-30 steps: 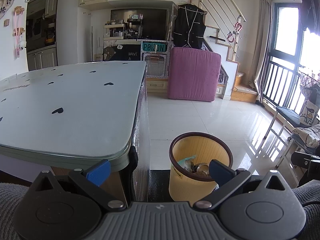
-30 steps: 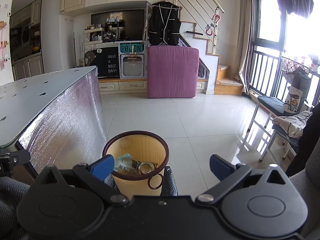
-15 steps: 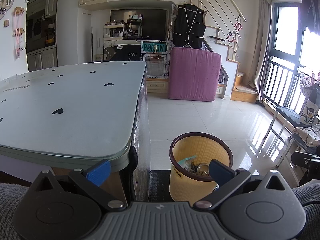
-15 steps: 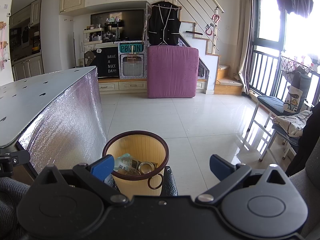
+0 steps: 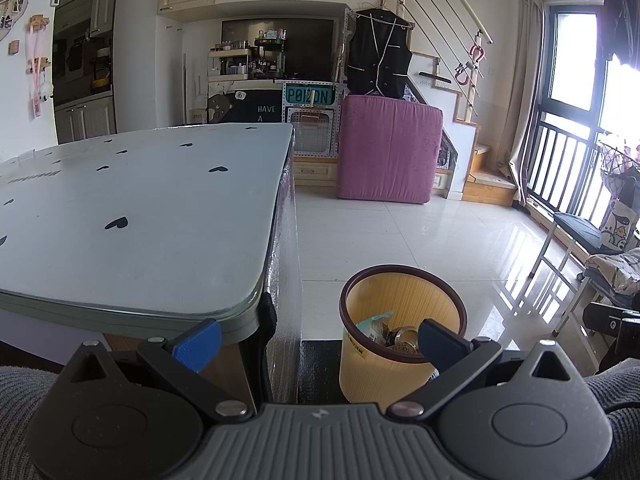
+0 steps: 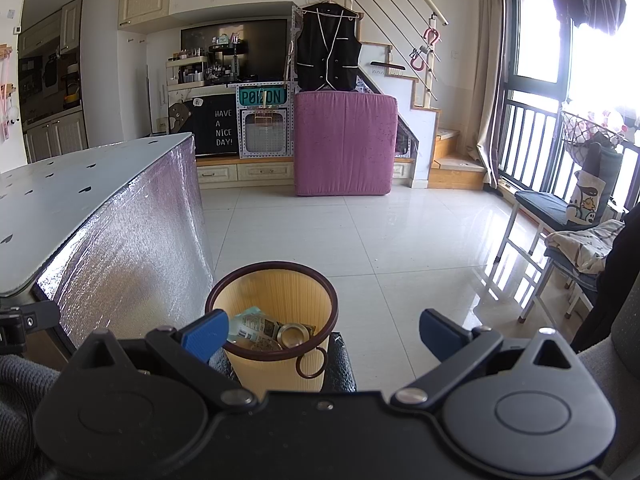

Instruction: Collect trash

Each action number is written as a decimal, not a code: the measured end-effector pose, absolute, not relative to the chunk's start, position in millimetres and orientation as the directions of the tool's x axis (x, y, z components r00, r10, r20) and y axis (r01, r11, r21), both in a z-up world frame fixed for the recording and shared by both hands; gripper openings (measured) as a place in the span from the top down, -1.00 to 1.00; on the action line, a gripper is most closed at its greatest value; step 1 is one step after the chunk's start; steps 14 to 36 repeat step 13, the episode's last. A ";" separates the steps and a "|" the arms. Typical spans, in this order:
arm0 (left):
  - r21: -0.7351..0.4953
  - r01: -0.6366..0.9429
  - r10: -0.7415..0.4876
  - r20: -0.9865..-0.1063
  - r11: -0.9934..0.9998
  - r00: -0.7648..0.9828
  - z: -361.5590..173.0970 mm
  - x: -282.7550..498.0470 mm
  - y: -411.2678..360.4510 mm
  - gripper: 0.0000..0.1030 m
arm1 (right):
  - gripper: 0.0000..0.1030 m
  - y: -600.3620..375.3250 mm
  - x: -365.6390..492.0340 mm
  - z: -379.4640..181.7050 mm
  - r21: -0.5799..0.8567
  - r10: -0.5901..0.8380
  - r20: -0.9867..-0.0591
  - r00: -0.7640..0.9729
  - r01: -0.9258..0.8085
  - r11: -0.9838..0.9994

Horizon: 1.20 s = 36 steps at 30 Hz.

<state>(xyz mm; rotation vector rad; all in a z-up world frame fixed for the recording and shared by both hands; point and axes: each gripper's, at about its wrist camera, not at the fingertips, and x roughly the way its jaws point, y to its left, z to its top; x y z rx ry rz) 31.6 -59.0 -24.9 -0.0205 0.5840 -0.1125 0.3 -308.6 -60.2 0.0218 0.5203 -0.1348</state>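
Note:
A yellow ribbed waste bin (image 5: 380, 372) with a dark brown rim stands on the floor beside the table corner; the right wrist view shows the same bin (image 6: 276, 292). Inside lie a crumpled wrapper (image 6: 256, 325) and a metal can (image 6: 295, 334). My left gripper (image 5: 318, 338) is open and holds nothing; its right finger overlaps the bin's rim. My right gripper (image 6: 320, 332) is open and empty too, spanning the bin from just above and behind it.
A pale table (image 5: 132, 216) with black heart marks fills the left; its side is wrapped in silvery foil (image 6: 132, 248). A purple mattress (image 6: 345, 144) leans at the back. A chair (image 6: 560, 232) with cloth stands right, by the balcony railing. Glossy tiled floor (image 6: 380, 236) lies between.

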 end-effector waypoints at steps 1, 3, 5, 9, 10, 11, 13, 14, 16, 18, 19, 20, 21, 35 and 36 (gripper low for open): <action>-0.051 0.101 -0.112 -0.549 0.994 0.828 -24.9 31.5 -59.1 -1.00 | -0.99 -308.6 0.3 -60.2 -0.013 -0.123 -0.497 0.859 0.134 0.991; -0.048 0.099 -0.109 -0.548 0.994 0.829 -23.9 31.5 -59.5 -1.00 | -0.99 -308.8 0.3 -60.2 -0.013 -0.123 -0.497 0.859 0.134 0.991; -0.048 0.098 -0.108 -0.549 0.994 0.829 -23.5 31.5 -59.4 -1.00 | -0.99 -308.8 0.3 -60.2 -0.013 -0.123 -0.497 0.859 0.134 0.991; -0.051 0.092 -0.105 -0.548 0.994 0.830 -22.5 31.7 -58.9 -1.00 | -0.99 -308.7 0.3 -60.3 -0.013 -0.122 -0.497 0.859 0.133 0.991; -0.051 0.090 -0.104 -0.548 0.995 0.830 -22.3 31.7 -58.8 -1.00 | -0.99 -308.8 0.3 -60.3 -0.013 -0.122 -0.497 0.859 0.134 0.991; -0.052 0.090 -0.103 -0.548 0.995 0.830 -22.3 31.2 -59.8 -1.00 | -0.99 -308.9 0.2 -60.2 -0.013 -0.123 -0.497 0.859 0.134 0.991; -0.051 0.090 -0.103 -0.548 0.995 0.830 -22.4 31.1 -60.3 -1.00 | -0.99 -308.9 0.3 -60.2 -0.013 -0.123 -0.497 0.859 0.134 0.991; -0.051 0.090 -0.103 -0.548 0.995 0.830 -22.4 31.1 -60.3 -1.00 | -0.99 -308.9 0.3 -60.2 -0.013 -0.123 -0.497 0.859 0.134 0.991; -0.051 0.090 -0.103 -0.548 0.995 0.830 -22.4 31.1 -60.3 -1.00 | -0.99 -308.9 0.3 -60.2 -0.013 -0.123 -0.497 0.859 0.134 0.991; -0.051 0.090 -0.103 -0.548 0.995 0.830 -22.4 31.1 -60.3 -1.00 | -0.99 -308.9 0.3 -60.2 -0.013 -0.123 -0.497 0.859 0.134 0.991; -0.051 0.090 -0.103 -0.548 0.995 0.830 -22.4 31.1 -60.3 -1.00 | -0.99 -308.9 0.3 -60.2 -0.013 -0.123 -0.497 0.859 0.134 0.991; -0.051 0.090 -0.103 -0.548 0.995 0.830 -22.4 31.1 -60.3 -1.00 | -0.99 -308.9 0.3 -60.2 -0.013 -0.123 -0.497 0.859 0.134 0.991; -0.051 0.090 -0.103 -0.548 0.995 0.830 -22.4 31.1 -60.3 -1.00 | -0.99 -308.9 0.3 -60.2 -0.013 -0.123 -0.497 0.859 0.134 0.991; -0.051 0.090 -0.103 -0.548 0.995 0.830 -22.4 31.1 -60.3 -1.00 | -0.99 -308.9 0.3 -60.2 -0.013 -0.123 -0.497 0.859 0.134 0.991; -0.051 0.090 -0.103 -0.548 0.995 0.830 -22.4 31.1 -60.3 -1.00 | -0.99 -308.9 0.3 -60.2 -0.013 -0.123 -0.497 0.859 0.134 0.991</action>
